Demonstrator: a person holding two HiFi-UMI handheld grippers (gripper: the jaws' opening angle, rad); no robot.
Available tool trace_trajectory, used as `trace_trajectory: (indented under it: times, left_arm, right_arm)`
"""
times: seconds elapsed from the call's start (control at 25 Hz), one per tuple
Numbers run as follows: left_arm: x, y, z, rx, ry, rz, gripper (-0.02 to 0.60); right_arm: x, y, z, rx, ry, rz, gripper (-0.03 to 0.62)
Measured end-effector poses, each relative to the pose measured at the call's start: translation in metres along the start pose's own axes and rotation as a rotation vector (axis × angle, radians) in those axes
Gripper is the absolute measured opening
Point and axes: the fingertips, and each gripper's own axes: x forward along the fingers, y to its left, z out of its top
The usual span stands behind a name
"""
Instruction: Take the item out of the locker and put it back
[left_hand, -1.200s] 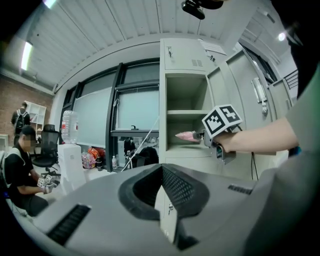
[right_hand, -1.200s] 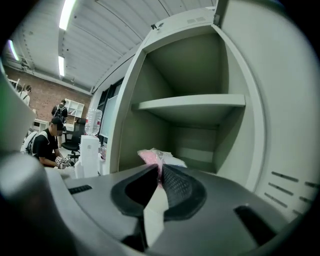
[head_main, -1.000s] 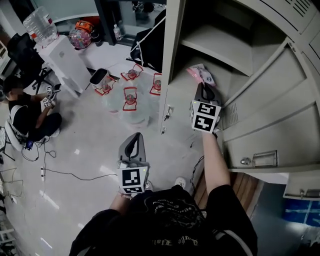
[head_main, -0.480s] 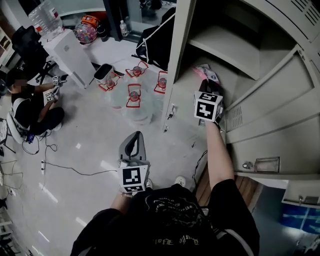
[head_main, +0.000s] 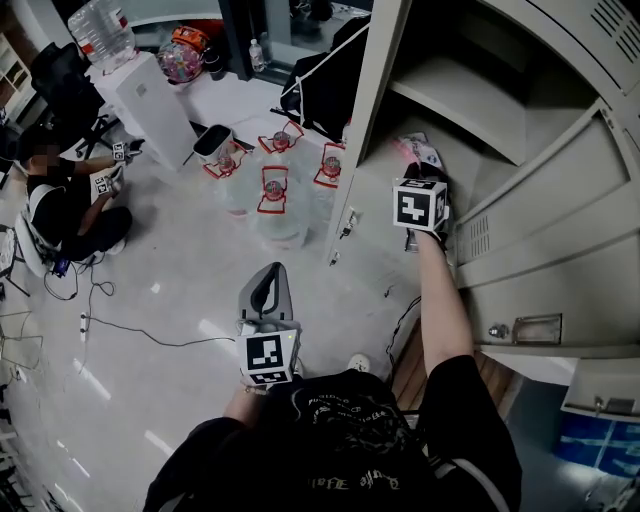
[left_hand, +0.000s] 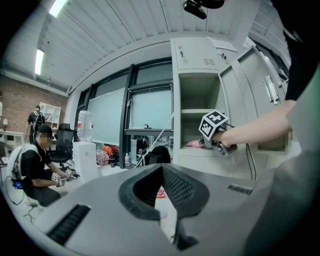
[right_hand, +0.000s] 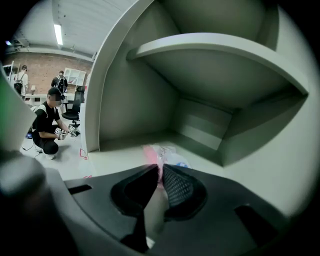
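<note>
Head view: right arm stretched forward, right tool (head_main: 418, 180) reaching into the open compartment of the grey metal locker (head_main: 540, 250), at the pink plastic packet (head_main: 418, 151); left tool (head_main: 267, 292) held low by the body, above the pale glossy floor (head_main: 170, 300).
Left gripper view: jaws together, nothing between.
Right gripper view: jaws pinch the packet's near edge; the packet lies on the compartment floor.
</note>
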Motion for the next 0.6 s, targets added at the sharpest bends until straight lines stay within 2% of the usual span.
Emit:
trace_trajectory:
  times: [0.16,0.24,0.28,0.6]
  left_arm:
    - [-0.005,0.004,-0.003,-0.007,0.004,0.011,0.008]
    - [-0.008,0.006,-0.003,-0.011,0.003,0.018,0.008]
    - [-0.009,0.008,-0.003,-0.013,0.003,0.021,0.008]
    - [-0.016,0.013,-0.001,-0.018,-0.013,0.03,0.008]
  right_arm:
    - [0.0,0.001,0.001,0.034,-0.001,0.003,0.056]
    - [0.002,0.003,0.002,0.075,-0.003,0.029,0.157]
    - [0.002,0.003,0.002,0.091,-0.008,0.037,0.178]
    - [-0.015,0.004,0.006,0.155,-0.077,0.045,0.209]
